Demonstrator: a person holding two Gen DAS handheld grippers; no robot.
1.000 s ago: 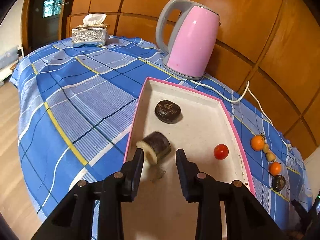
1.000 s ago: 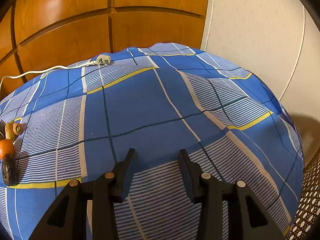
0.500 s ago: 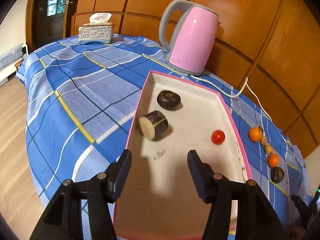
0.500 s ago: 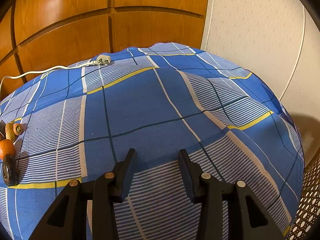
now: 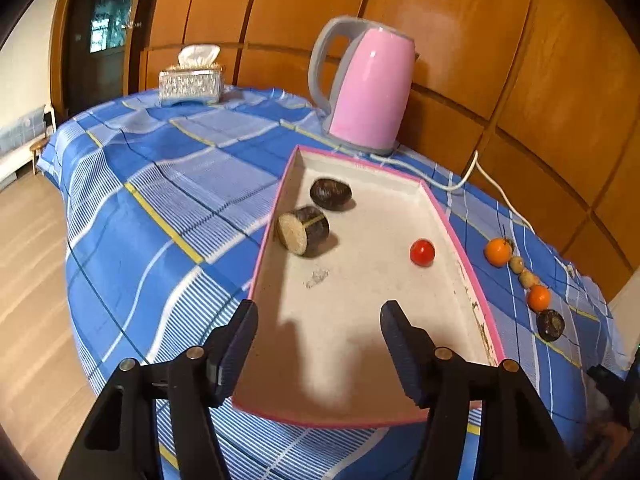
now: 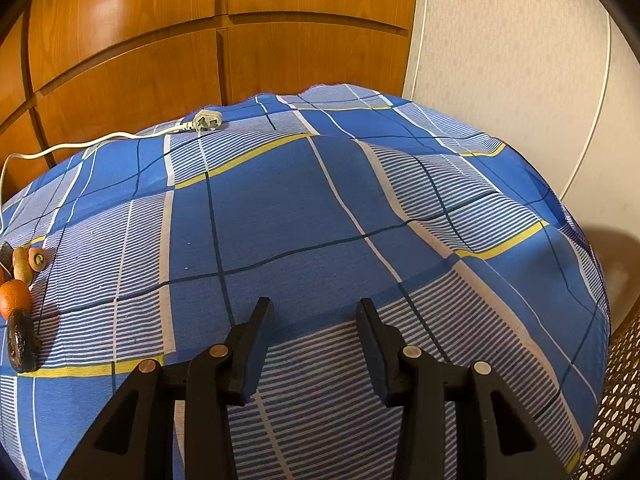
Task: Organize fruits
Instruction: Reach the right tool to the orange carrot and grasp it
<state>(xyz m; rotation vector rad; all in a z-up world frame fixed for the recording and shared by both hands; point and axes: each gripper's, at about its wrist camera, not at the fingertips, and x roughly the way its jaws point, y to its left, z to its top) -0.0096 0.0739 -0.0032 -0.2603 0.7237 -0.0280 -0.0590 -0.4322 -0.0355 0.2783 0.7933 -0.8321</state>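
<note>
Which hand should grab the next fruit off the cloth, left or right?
Right, probably. Its gripper is open and empty over the cloth, with the fruit row just beside it. The left gripper, jaws opening and empty, sits over the tray, which separates it from the row.

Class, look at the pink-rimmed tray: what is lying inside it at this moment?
Inside the tray lie a dark round fruit, a dark cut piece showing its pale face and a small red fruit. Gripper fingers cover part of its near floor.

Both grippers have black angular fingers (image 5: 240, 340) (blue-tinged pads) with round silver screws.
</note>
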